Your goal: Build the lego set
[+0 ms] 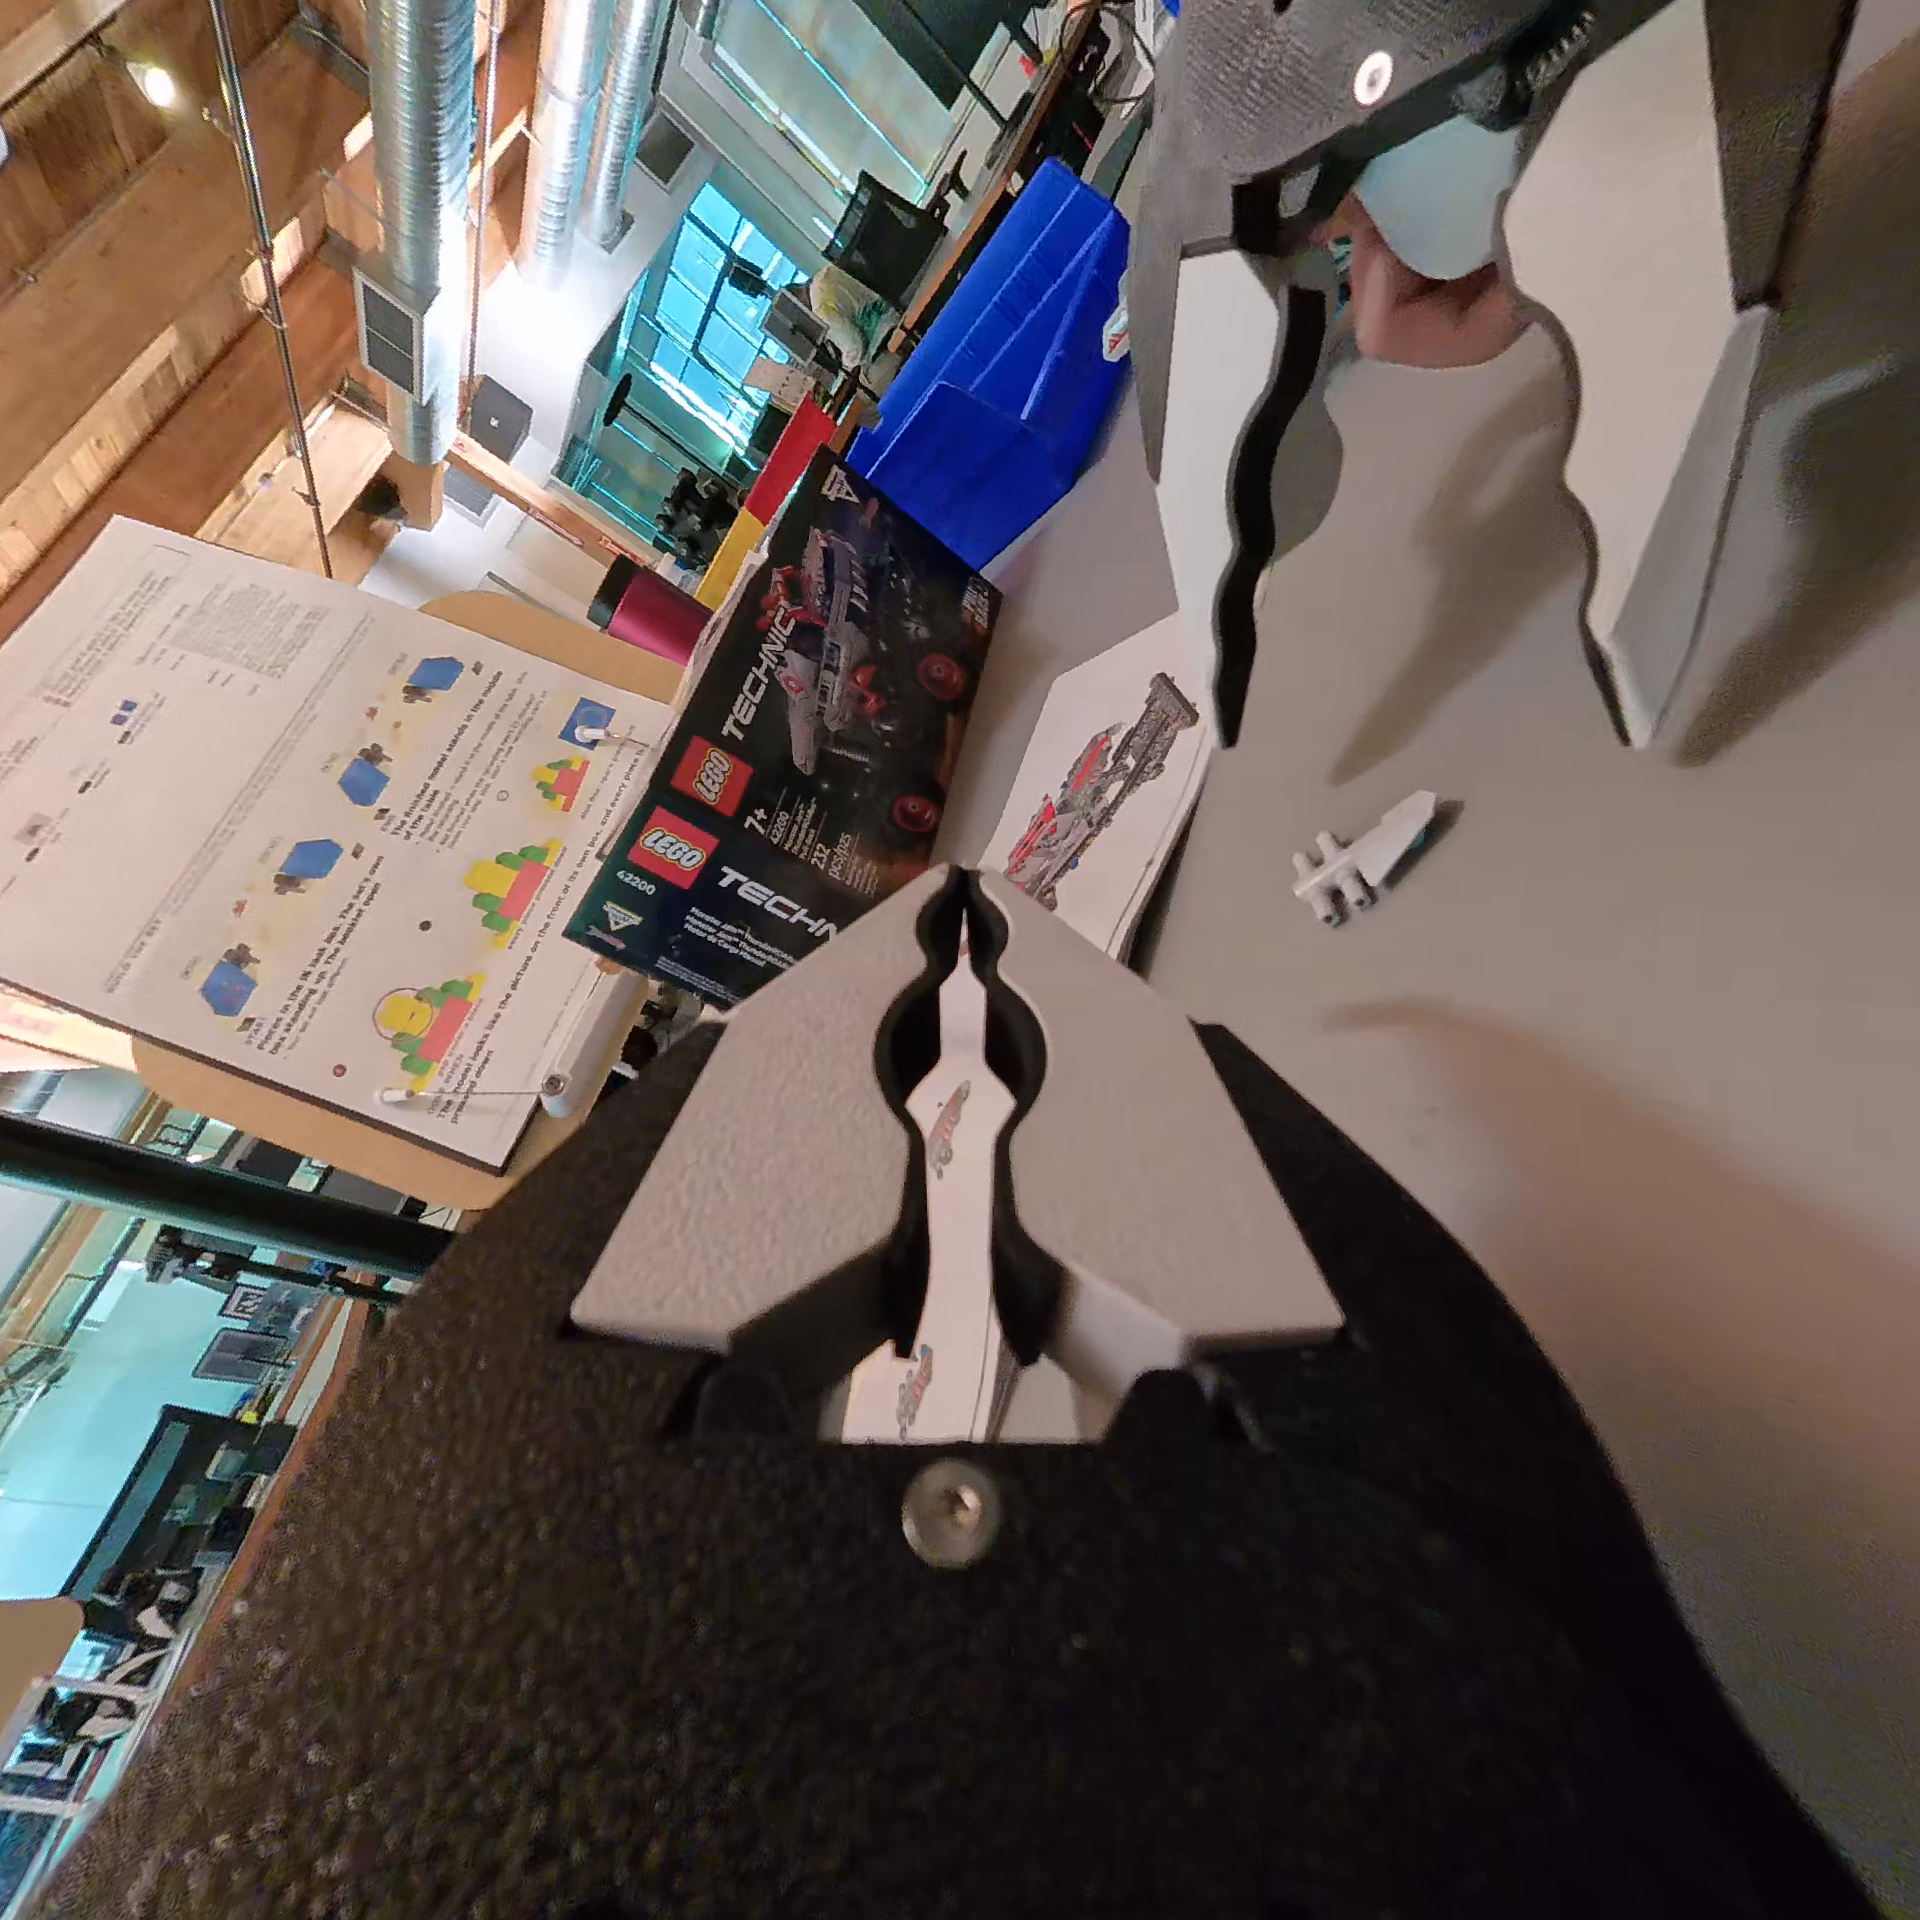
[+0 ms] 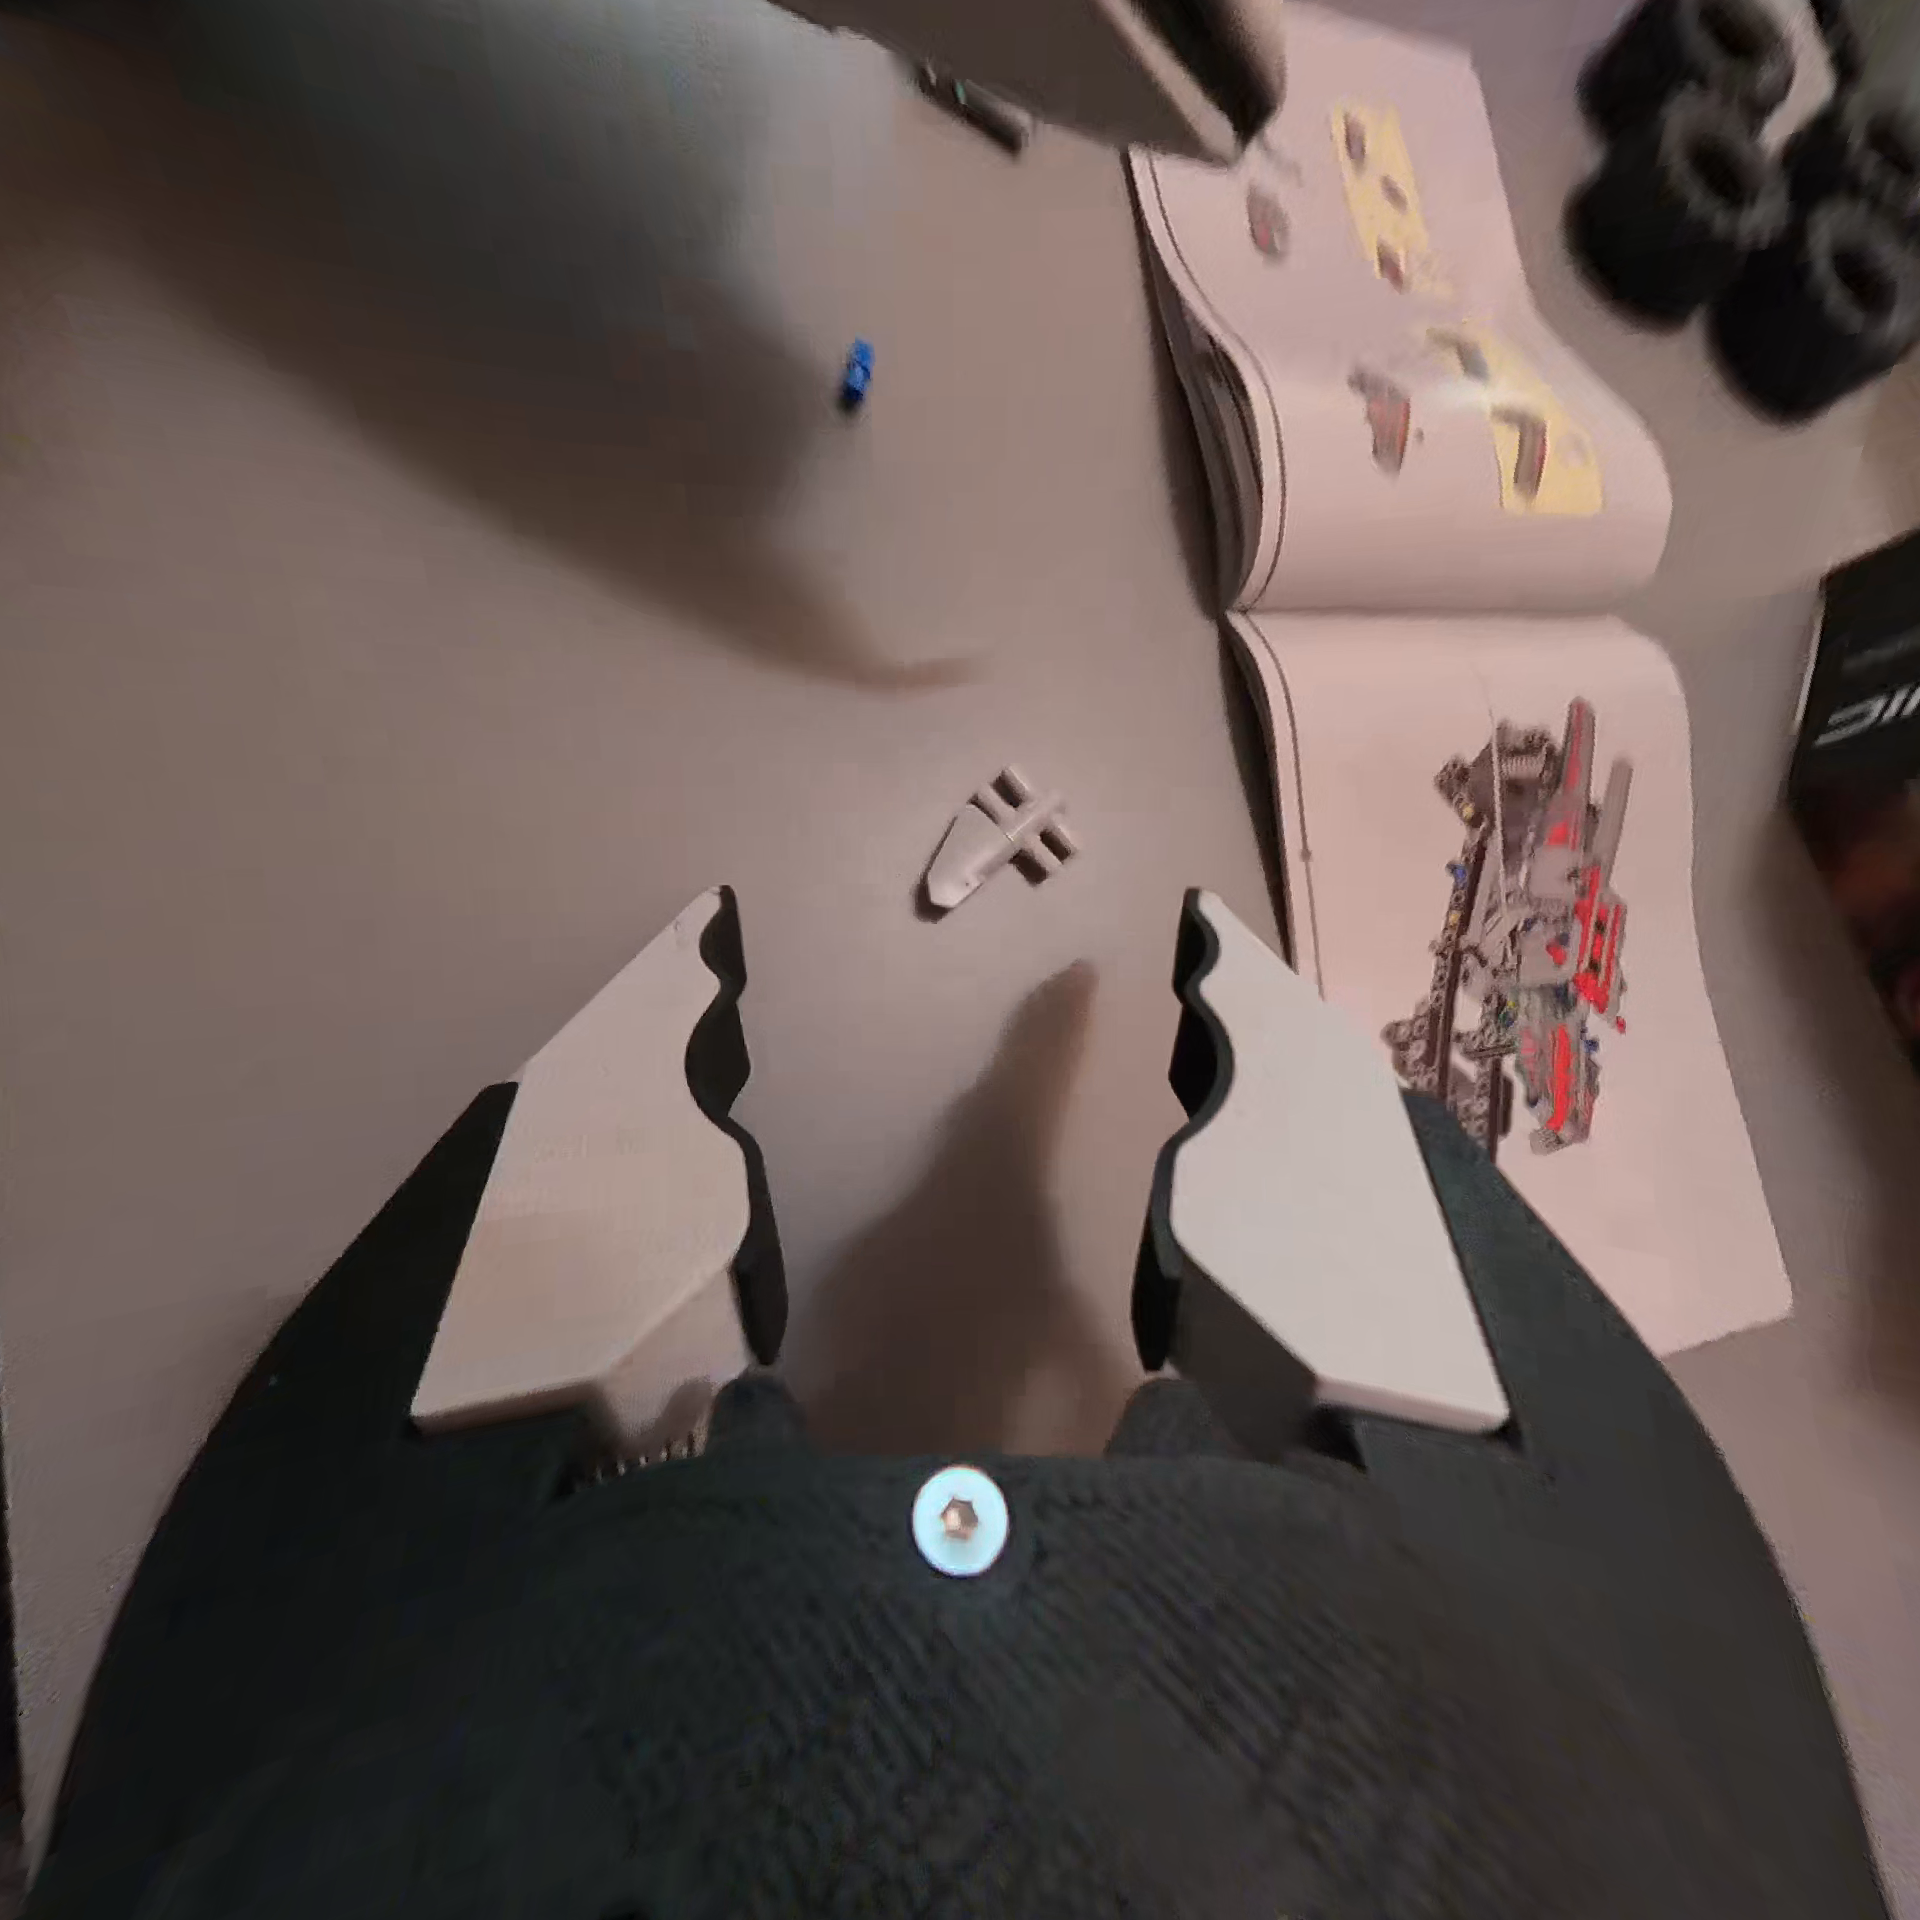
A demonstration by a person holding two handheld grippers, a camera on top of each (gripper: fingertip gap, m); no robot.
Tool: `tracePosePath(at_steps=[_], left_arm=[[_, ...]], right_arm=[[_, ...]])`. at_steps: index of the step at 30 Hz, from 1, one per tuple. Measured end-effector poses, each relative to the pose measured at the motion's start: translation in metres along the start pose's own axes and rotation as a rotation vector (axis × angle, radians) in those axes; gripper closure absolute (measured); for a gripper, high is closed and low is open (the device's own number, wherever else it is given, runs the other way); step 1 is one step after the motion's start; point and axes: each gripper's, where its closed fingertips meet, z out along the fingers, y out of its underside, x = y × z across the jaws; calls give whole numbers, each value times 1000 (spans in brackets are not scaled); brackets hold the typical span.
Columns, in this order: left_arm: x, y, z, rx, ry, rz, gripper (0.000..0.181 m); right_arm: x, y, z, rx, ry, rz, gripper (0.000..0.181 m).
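Left gripper point(image 1: 964, 883) has its fingers together at the tips, nothing visibly caught between them (booklet page shows through the gap behind). Right gripper point(image 2: 956, 914) is spread wide, hovering over the table point(image 2: 416, 623) with a small white piece point(image 2: 992, 847) lying just ahead of its tips, touching neither finger. Open booklet point(image 2: 1455, 727) lies right of the piece. Blue pin point(image 2: 855, 374) farther off, alone. Black tyres point(image 2: 1756, 197) at the top right corner. Set box point(image 1: 810, 727) stands past the booklet, blue bins point(image 1: 1008, 384) behind it.
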Motion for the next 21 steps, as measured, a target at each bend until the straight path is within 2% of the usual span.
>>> tracePosePath(at_steps=[1, 4, 8, 14, 21], left_arm=[[1, 0, 0, -5, 8, -4, 181], [6, 0, -2, -26, 23, -25, 181], [25, -6, -7, -36, 84, -59, 181], [50, -9, -14, -146, 127, 87, 181], [75, -17, 4, -169, 137, 189, 181]], right_arm=[[1, -1, -3, 24, -7, -15, 100], [5, 3, -7, 34, -79, -31, 99], [8, -7, -4, 125, -195, -63, 97], [11, -5, 1, 167, -342, -28, 97], [8, 11, 7, 134, -322, -145, 110]])
